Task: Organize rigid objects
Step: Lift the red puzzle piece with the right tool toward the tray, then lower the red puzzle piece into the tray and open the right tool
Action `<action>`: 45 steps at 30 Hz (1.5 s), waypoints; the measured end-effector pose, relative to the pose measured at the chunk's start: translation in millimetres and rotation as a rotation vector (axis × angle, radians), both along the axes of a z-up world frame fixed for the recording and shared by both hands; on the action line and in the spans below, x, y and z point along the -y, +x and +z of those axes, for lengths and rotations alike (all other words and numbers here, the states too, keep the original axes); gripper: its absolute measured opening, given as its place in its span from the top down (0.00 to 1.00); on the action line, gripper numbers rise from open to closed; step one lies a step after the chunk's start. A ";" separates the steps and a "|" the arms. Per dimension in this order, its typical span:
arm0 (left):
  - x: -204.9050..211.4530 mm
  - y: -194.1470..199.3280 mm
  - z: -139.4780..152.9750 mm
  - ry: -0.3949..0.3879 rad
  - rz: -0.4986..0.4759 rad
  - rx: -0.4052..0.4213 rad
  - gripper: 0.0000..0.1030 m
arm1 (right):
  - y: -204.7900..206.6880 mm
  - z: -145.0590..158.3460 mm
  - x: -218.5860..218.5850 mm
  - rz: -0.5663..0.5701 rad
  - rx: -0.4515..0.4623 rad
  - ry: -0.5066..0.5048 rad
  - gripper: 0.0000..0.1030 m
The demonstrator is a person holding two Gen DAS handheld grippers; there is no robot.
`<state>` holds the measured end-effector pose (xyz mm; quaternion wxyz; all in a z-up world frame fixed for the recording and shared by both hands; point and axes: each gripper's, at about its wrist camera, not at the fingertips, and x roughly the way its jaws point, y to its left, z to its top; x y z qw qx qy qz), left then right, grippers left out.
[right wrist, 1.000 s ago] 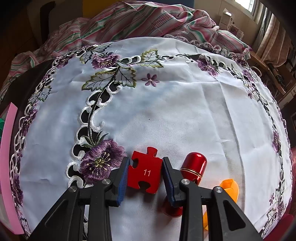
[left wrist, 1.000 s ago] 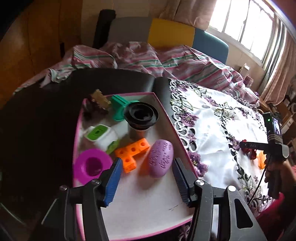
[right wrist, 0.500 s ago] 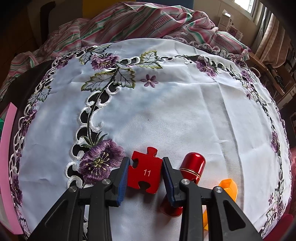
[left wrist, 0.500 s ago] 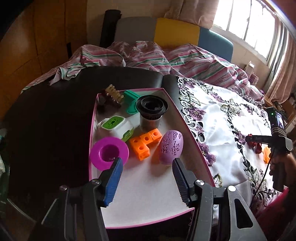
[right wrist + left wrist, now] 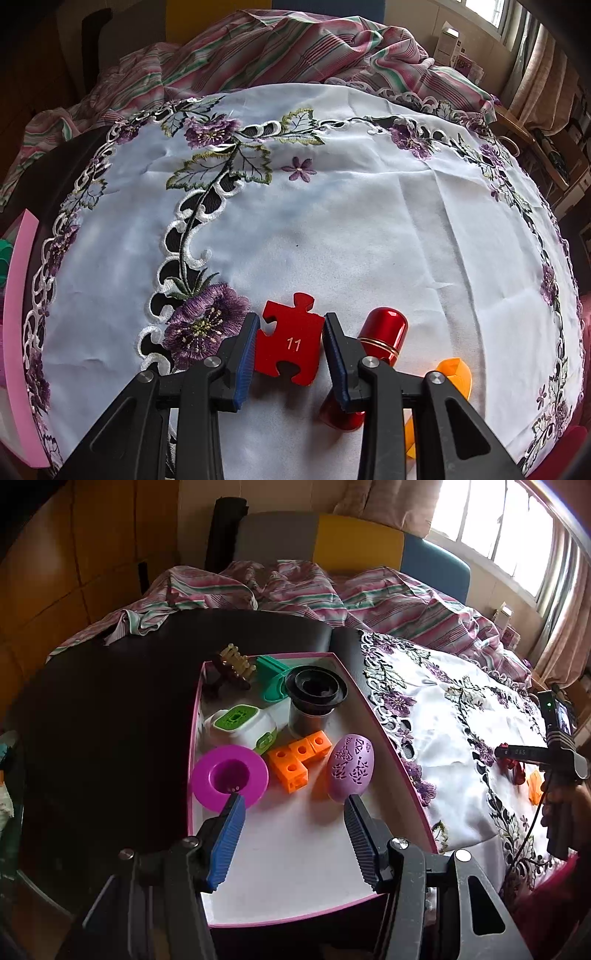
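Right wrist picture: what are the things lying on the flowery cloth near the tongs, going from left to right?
Big purple flower stitched into the cloth → red puzzle piece marked 11, gripped between the right tongs → red metal tube → orange piece, partly hidden behind the tongs.

Bright curtained window [image 5: 517,528], perhaps wooden wall panels [image 5: 85,565], multicoloured headboard [image 5: 351,539] behind striped bedding [image 5: 295,590].

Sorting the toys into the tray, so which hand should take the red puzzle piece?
Right. The right gripper is already shut on the puzzle piece; the left gripper hangs open over the tray, holding nothing.
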<state>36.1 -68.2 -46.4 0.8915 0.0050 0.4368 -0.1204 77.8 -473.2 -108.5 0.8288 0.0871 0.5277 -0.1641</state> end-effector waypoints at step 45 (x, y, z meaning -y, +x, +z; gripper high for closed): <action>-87.0 0.3 -2.0 -0.039 0.211 0.012 0.45 | -26.4 53.4 -323.1 0.893 0.119 0.224 0.66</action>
